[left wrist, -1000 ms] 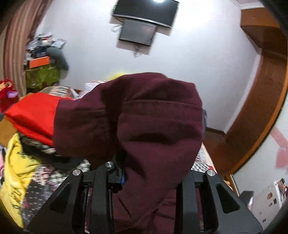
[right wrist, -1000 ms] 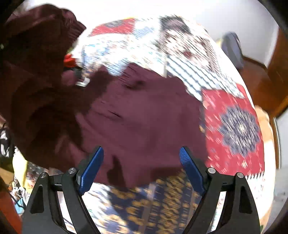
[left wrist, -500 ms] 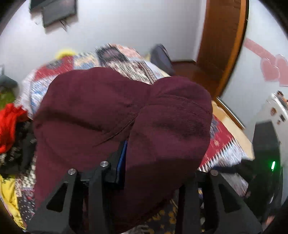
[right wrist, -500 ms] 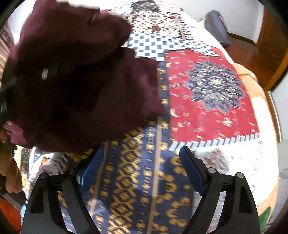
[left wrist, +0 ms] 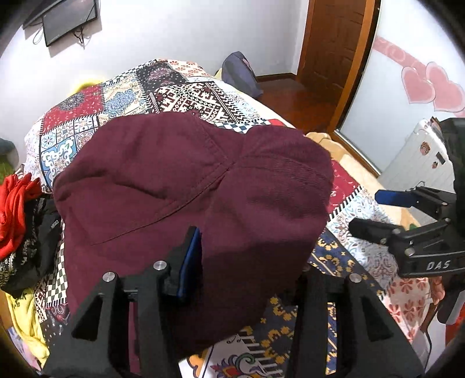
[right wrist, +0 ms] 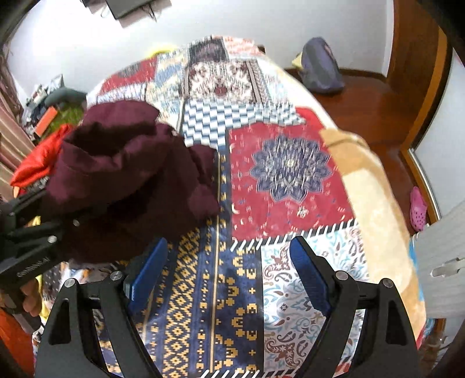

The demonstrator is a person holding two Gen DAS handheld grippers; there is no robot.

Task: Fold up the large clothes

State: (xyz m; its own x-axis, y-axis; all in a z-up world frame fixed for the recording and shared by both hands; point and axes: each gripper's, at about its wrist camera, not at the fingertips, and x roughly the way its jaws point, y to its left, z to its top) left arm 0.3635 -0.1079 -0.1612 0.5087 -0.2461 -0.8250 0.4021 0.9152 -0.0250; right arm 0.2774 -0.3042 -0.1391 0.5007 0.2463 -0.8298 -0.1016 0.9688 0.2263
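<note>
Left gripper has maroon garment bunched between its jaws, which are opening; the cloth drapes over it in a heap above the bed, so folding looks barely begun and the spreading flat is yet to come. Right gripper hangs spread wide with nothing between its pads, over bare quilt. Open room lies right of the garment; a clothes pile crowds the bed's left edge.

A patchwork quilt in red, blue and white panels covers the bed. A red garment and a yellow one lie heaped at its edge. A grey backpack sits on the wooden floor, a pink clog near the wall, and dark screens hang above.
</note>
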